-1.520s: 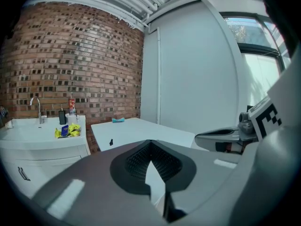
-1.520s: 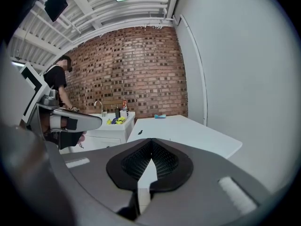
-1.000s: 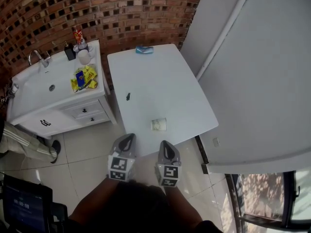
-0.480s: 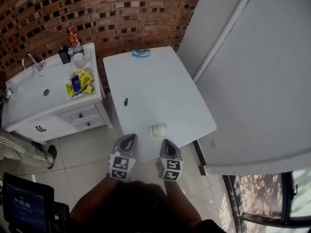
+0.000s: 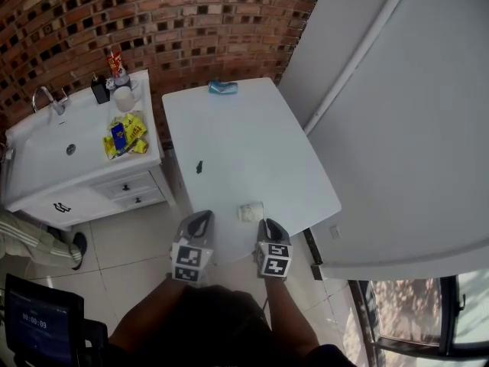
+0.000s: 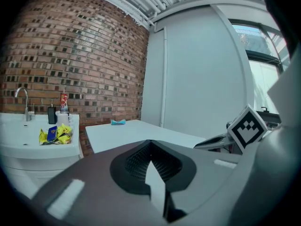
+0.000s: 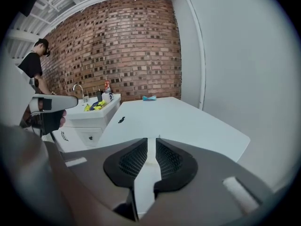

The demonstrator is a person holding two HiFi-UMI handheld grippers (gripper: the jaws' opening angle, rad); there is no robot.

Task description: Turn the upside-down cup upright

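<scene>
A small pale cup (image 5: pixel 250 211) stands near the front edge of the white table (image 5: pixel 244 144); I cannot tell which way up it is. My right gripper (image 5: pixel 267 224) sits just behind and to the right of it, at the table's edge. In the right gripper view its jaws (image 7: pixel 151 139) are opening, with a narrow gap and only bare tabletop showing between them; the cup is hidden there. My left gripper (image 5: pixel 202 217) hovers left of the cup off the table's front corner. In the left gripper view its tips (image 6: pixel 150 141) meet, holding nothing.
A teal object (image 5: pixel 223 87) lies at the table's far end and a small dark thing (image 5: pixel 199 167) near its left edge. A sink cabinet (image 5: pixel 46 159) with yellow packets (image 5: pixel 122 132) stands left. A white wall panel (image 5: pixel 397 128) runs along the right. A person (image 7: pixel 34 65) stands by the sink.
Both grippers have moved forward toward the table. The right one now reaches the front edge close to the cup; the left has shifted little.
</scene>
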